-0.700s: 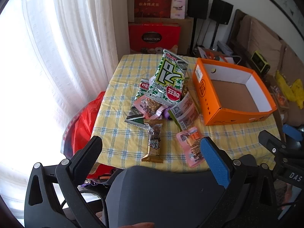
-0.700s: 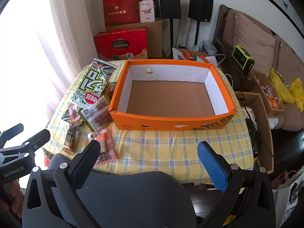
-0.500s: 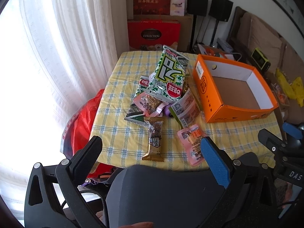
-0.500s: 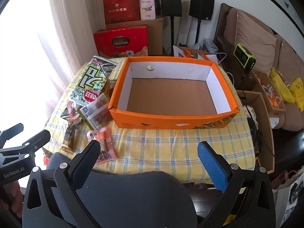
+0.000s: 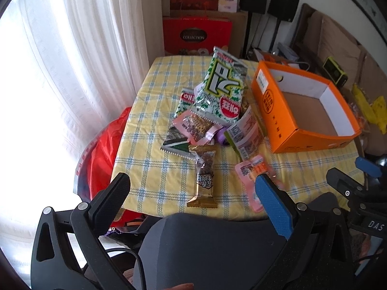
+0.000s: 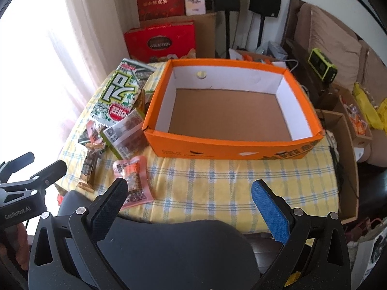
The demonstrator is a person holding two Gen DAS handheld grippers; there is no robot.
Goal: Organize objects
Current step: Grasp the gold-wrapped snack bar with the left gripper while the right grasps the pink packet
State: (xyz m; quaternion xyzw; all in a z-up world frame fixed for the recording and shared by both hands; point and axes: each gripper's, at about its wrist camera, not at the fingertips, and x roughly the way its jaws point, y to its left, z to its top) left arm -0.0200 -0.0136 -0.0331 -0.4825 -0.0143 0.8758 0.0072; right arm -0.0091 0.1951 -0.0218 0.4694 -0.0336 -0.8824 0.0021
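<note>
Left hand-held gripper spread wide, empty, hovering at near table edge; gold snack bar just ahead between its jaws, long axis running away from it; pink packet by its right finger; left is nearer than right hand-held gripper, also spread, empty; snack pile beyond, empty orange box right of it; yellow checked table; curtain, sofa behind
</note>
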